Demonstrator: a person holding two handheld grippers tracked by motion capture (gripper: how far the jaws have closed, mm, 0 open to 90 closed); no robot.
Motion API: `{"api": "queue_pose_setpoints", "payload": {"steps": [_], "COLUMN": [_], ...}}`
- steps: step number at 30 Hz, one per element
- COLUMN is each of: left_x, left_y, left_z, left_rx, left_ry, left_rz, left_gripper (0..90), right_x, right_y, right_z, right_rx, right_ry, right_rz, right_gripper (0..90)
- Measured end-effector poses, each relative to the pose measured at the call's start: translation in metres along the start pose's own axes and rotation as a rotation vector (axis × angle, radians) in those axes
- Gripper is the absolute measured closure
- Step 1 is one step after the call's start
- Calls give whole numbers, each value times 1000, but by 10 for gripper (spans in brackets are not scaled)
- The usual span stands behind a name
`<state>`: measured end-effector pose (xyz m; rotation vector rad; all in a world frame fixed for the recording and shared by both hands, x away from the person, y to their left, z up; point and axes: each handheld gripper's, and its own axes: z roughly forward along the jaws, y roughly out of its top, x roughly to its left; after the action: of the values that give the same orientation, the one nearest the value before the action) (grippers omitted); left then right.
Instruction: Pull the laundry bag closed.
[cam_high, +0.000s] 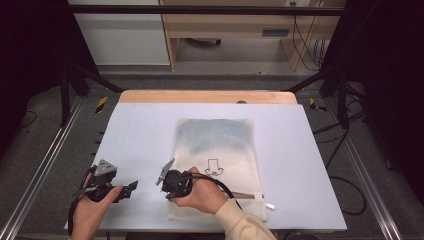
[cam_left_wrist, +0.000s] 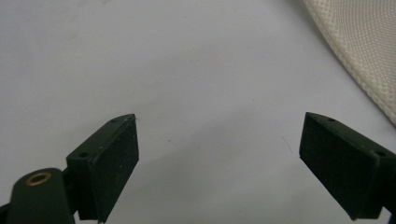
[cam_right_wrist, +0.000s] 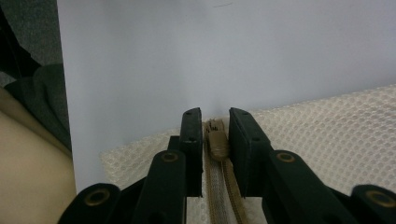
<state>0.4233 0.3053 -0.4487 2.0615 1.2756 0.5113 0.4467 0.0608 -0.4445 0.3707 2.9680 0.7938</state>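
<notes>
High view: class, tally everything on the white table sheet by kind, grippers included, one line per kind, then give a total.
Cream mesh zip pouch with a drawn outline on it: 1
Black two-jaw grippers: 2, the left gripper and the right gripper, its jaws closed on the tan zipper pull
Total: 3

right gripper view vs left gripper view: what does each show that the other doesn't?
Right gripper view: the right gripper, jaws nearly shut around the tan zipper pull at the end of the zipper; a dark floor strip past the table edge.
Left gripper view: the left gripper, jaws wide apart, nothing between them.
Both: the mesh bag and the white tabletop.
</notes>
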Motion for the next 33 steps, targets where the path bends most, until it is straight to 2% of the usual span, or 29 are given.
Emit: {"api": "queue_pose_setpoints", "payload": {"steps": [3,8,11,15,19,24,29,30,31,33], "left_x": [0,-2,-3,-5,-6,-8,-17,-21,-21,-24], "left_y": [0,0,-1,-2,-2,-2,-1,0,0,0], "left_z": [0,0,0,1,0,-1,-2,-2,-2,-1], "left_rx": [-3,-3,11,1,-2,20,40,52,52,61], "left_ry": [-8,-26,-38,-43,-45,-62,-95,-127,-127,-153], "left_rz": [-4,-8,-3,-3,4,0,24,34,34,43], "left_gripper": [112,112,113,100,91,90,83,87,93,93], "right_x": [0,-1,0,0,-1,-3,-3,-4,-4,-4], "right_y": [-1,0,1,4,4,3,2,2,2,2], "right_z": [1,-1,-12,-24,-29,-33,-34,-34,-34,-34], "right_rx": [8,8,-20,-49,-60,-68,-76,-77,-77,-81], "right_ry": [1,8,9,-1,-5,-4,-8,-3,-3,-4], "right_rz": [-7,-7,-16,-30,-32,-30,-31,-40,-40,-31], "right_gripper": [812,816,817,817,817,817,817,817,817,817]}}
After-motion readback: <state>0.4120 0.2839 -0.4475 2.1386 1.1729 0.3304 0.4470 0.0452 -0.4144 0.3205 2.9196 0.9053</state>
